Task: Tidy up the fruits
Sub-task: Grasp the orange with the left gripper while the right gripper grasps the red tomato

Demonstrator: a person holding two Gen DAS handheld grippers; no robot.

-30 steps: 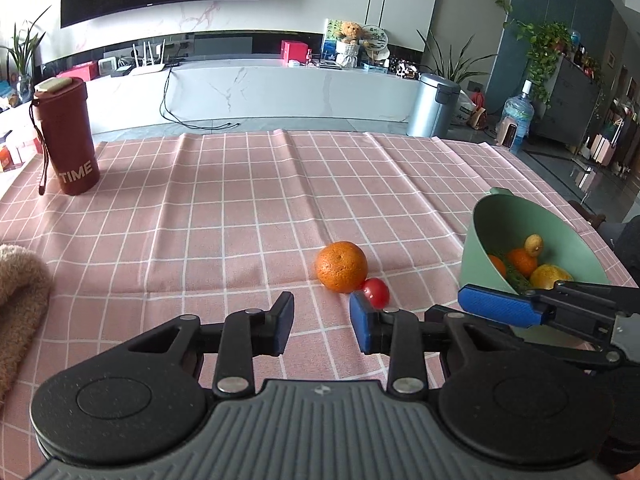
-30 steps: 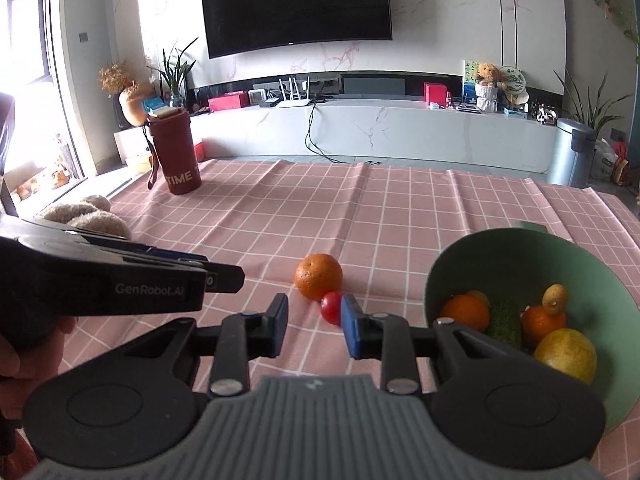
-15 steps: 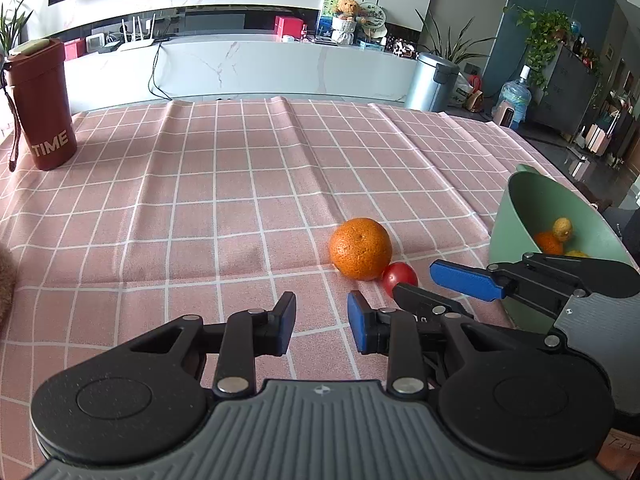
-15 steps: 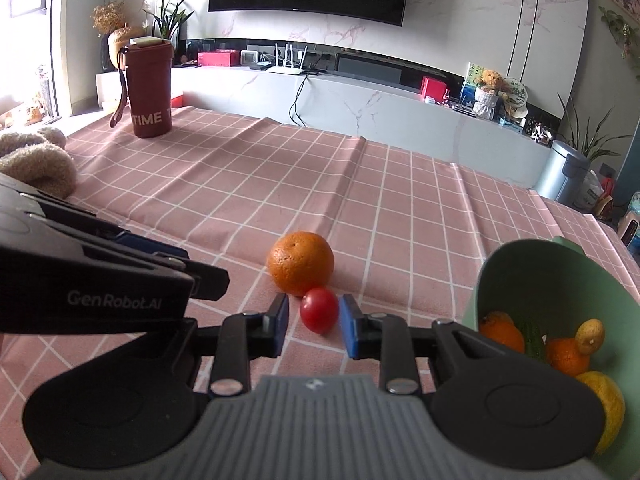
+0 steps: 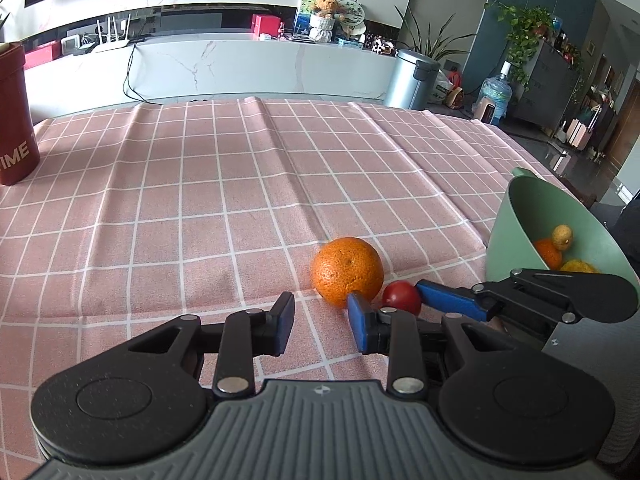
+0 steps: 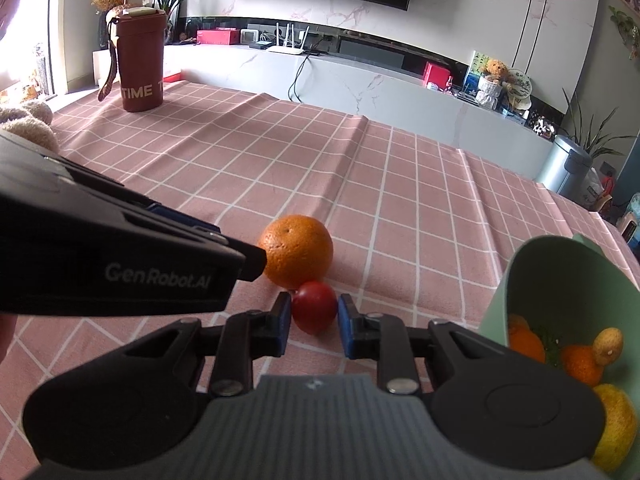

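Observation:
An orange lies on the pink checked tablecloth with a small red tomato touching its right side. In the right wrist view the tomato sits between my right gripper's open blue pads, with small gaps on both sides. The orange is just beyond it. My left gripper is open and empty, just short of the orange and a little to its left. A tilted green bowl holding several fruits stands to the right; it also shows in the right wrist view.
A dark red tumbler marked TIME stands at the far left of the table. A fuzzy beige object lies at the left edge. The left gripper's body reaches in from the left, close to the orange.
Both grippers have moved forward and lower toward the fruits. The right gripper's pads now flank the tomato. The fruits and bowl have not moved.

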